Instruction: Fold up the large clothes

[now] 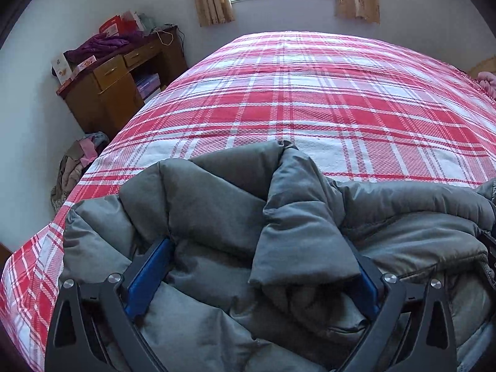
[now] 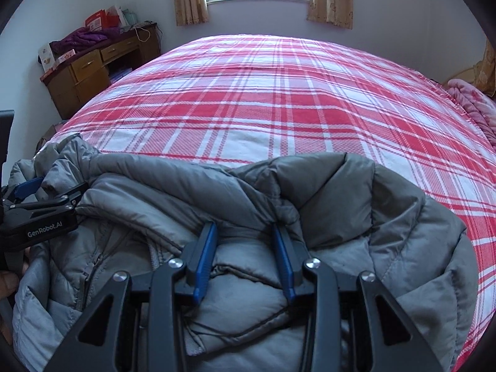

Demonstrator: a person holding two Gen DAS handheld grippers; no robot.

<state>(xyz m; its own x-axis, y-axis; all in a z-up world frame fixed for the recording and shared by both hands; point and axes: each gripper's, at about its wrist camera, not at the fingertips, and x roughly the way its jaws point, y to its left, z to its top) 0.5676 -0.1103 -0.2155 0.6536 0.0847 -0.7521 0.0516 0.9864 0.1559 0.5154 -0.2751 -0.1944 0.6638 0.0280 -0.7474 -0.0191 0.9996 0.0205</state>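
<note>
A grey puffer jacket (image 1: 217,204) lies bunched on the near edge of the red plaid bed (image 1: 310,93). My left gripper (image 1: 260,245) stands open with its jaws wide. Puffy folds lie between its blue pads (image 1: 148,279), and one fold drapes over the right finger. In the right wrist view the jacket (image 2: 341,204) spreads across the bed (image 2: 263,93), zipper side at the left. My right gripper (image 2: 243,226) is shut on a raised fold of the jacket, which puckers at its fingertips. The left gripper (image 2: 46,192) shows at the far left, on the jacket's edge.
A wooden desk (image 1: 114,77) piled with boxes and purple cloth stands left of the bed. A heap of clothes (image 1: 80,161) lies on the floor by it. A pink blanket (image 2: 471,99) sits at the bed's right edge. A hand (image 2: 6,282) shows at the left.
</note>
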